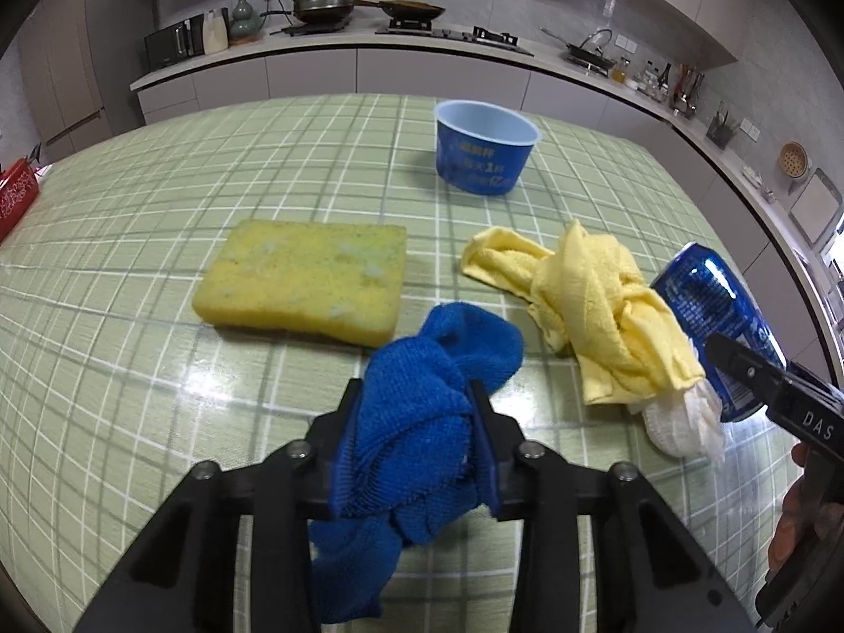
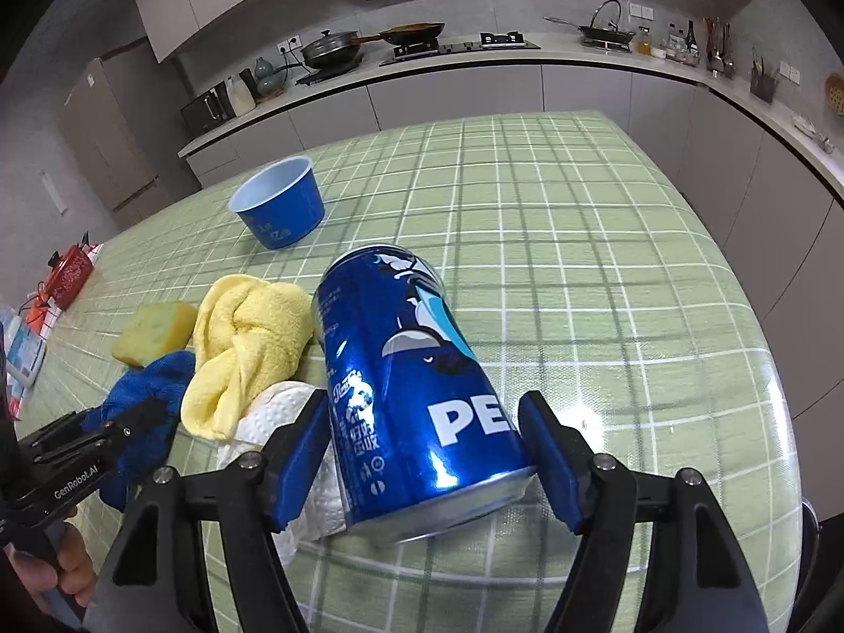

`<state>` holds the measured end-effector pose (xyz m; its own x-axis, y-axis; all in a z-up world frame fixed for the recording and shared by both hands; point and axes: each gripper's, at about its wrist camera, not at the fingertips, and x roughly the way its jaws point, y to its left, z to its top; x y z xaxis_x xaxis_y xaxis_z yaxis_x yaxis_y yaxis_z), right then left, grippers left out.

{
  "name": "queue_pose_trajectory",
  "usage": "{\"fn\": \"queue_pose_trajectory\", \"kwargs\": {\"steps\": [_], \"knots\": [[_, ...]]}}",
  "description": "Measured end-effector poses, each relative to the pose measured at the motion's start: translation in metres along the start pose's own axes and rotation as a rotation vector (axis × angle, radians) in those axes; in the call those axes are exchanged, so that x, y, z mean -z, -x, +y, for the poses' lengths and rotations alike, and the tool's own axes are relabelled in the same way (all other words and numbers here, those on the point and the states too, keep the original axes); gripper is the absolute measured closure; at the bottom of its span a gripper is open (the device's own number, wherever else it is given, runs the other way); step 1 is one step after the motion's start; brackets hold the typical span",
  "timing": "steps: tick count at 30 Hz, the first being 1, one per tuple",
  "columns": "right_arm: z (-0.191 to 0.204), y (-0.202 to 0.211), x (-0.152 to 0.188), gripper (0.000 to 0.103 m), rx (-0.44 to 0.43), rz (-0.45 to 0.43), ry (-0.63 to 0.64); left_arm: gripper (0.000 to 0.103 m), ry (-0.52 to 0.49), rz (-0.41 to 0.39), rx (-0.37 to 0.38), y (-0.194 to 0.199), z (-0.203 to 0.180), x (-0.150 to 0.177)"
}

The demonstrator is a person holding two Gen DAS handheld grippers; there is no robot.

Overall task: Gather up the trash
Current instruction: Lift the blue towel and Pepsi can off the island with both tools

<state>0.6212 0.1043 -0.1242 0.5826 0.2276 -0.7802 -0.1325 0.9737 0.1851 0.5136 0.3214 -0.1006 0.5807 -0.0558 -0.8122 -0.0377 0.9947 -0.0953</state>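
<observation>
On green checked tablecloth [image 2: 606, 274], soda can [image 2: 406, 385] lies lengthwise between right gripper [image 2: 427, 459] pads, not yet clamped; left gripper [image 1: 416, 443] pinches blue cloth [image 1: 422, 422].

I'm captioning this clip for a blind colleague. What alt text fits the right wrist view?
A blue can lies tilted between the right gripper's open fingers, above a green checked table. Left of it sit white paper, a knotted yellow cloth, a sponge and a blue cup. The left gripper pinches a blue cloth.
</observation>
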Motion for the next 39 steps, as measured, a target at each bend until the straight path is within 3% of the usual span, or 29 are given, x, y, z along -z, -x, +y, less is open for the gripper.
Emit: {"fn": "queue_pose_trajectory", "kwargs": {"steps": [10, 18, 25, 28, 39], "knots": [[-0.010, 0.030, 0.011, 0.035, -0.016, -0.036, -0.031, 0.069, -0.010, -0.039, 0.034, 0.027, -0.013, 0.014], [-0.011, 0.021, 0.019, 0.028, -0.004, 0.027, 0.000, 0.062, -0.029, 0.002, 0.005, 0.016, -0.021, 0.022], [-0.009, 0.000, 0.011, 0.027, -0.006, 0.065, -0.007, 0.063, -0.027, 0.005, 0.009, 0.009, -0.020, 0.020], [-0.009, -0.001, 0.011, 0.039, -0.031, 0.060, -0.014, 0.068, -0.011, -0.004, 0.013, 0.010, -0.019, 0.020], [-0.020, 0.042, 0.017, 0.042, -0.042, -0.034, -0.025, 0.070, -0.004, -0.110, 0.022, 0.049, -0.035, 0.021]]}}
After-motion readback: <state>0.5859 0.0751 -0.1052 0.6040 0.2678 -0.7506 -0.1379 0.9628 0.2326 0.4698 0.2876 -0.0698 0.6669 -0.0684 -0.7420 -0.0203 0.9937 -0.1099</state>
